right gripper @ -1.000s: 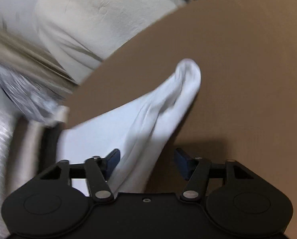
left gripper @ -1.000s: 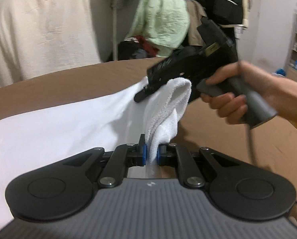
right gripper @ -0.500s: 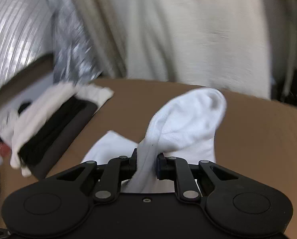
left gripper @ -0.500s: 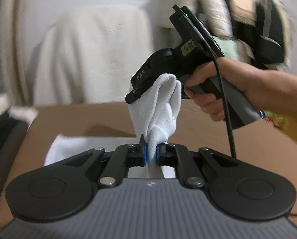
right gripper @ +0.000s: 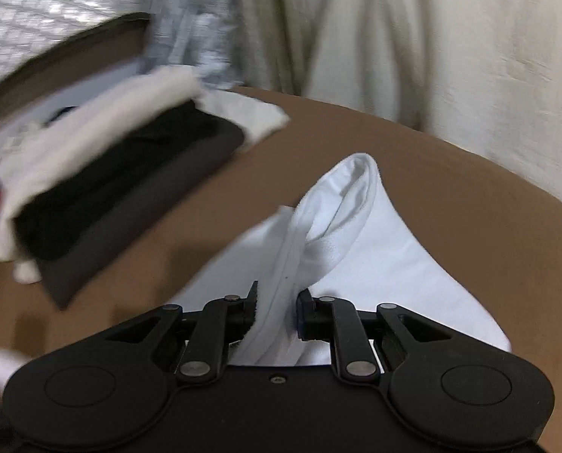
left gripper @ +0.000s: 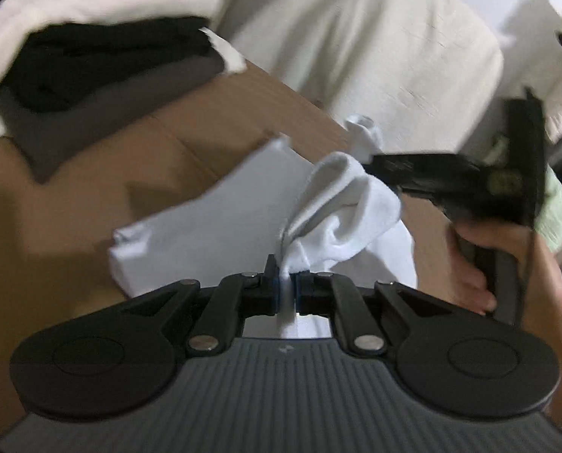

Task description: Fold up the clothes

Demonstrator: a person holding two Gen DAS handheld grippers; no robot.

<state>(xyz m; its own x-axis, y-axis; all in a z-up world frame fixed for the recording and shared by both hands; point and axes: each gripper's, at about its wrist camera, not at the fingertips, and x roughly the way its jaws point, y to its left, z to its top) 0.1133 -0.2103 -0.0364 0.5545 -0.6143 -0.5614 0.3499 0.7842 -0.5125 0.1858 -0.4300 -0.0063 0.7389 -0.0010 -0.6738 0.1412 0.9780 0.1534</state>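
Bunching between both sets of jaws, the white garment is gripped by the left gripper; the right gripper, its jaws having just opened a little, is loosely closed on it.

No readable text, brand or number anywhere. Only a smeared yellowish sticker on the black body of the right gripper in the left wrist view, with its marks too blurred to make out, and a tiny pale emblem, also illegible, on the grey ribbed housing of the left gripper. Nothing printed on the folded clothes or the white garment in the right wrist view.
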